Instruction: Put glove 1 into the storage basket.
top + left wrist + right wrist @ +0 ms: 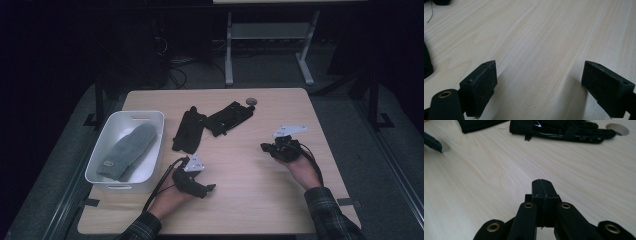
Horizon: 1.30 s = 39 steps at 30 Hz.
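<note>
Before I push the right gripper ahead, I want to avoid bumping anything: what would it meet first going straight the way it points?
Probably the black glove with glossy patches. The shut right gripper points across bare light wooden table toward it, though depth is hard to judge.

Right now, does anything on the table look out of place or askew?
Nothing damaged or spilled. The two black gloves lie loose and at different angles beside the white bin, which holds a grey mitten.
</note>
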Each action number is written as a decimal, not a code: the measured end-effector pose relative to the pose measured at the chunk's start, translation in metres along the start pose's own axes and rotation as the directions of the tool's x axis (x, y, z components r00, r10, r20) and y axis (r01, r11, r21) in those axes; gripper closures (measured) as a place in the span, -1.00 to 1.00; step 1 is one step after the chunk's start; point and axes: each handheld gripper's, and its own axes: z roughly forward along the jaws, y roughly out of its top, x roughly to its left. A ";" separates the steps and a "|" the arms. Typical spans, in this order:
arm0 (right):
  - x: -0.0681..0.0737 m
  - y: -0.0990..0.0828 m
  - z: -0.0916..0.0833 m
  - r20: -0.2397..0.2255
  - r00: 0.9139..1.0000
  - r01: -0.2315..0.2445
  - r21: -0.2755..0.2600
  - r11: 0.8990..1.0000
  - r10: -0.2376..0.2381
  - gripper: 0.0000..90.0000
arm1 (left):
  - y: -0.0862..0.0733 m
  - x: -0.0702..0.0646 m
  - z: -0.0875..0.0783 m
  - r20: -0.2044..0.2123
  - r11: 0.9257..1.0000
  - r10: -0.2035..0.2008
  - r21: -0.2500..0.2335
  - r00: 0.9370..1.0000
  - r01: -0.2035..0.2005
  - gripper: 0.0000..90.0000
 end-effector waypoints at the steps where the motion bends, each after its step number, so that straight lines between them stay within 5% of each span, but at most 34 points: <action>1: 0.000 0.004 0.004 0.000 1.000 0.006 0.000 1.000 -0.006 1.00 | 0.000 0.000 0.000 0.001 1.000 0.003 0.002 1.000 -0.003 -0.73; 12: -0.003 0.034 0.041 -0.033 0.999 -0.008 -0.034 0.999 0.007 1.00 | 0.001 0.002 -0.001 0.004 1.000 0.023 0.022 1.000 -0.023 -0.73; 23: -0.001 0.064 0.096 -0.041 0.999 -0.011 -0.044 0.999 0.010 1.00 | 0.000 0.001 -0.001 0.006 1.000 0.010 0.011 1.000 -0.010 -0.73; 34: -0.018 0.084 0.131 -0.010 0.999 -0.044 -0.036 0.998 0.044 1.00 | 0.000 0.001 -0.001 0.009 1.000 0.015 0.011 1.000 -0.015 -0.73; 39: -0.016 0.088 0.145 -0.021 0.999 -0.040 0.016 0.999 0.040 1.00 | 0.000 0.001 -0.001 0.008 1.000 0.017 0.011 1.000 -0.017 -0.73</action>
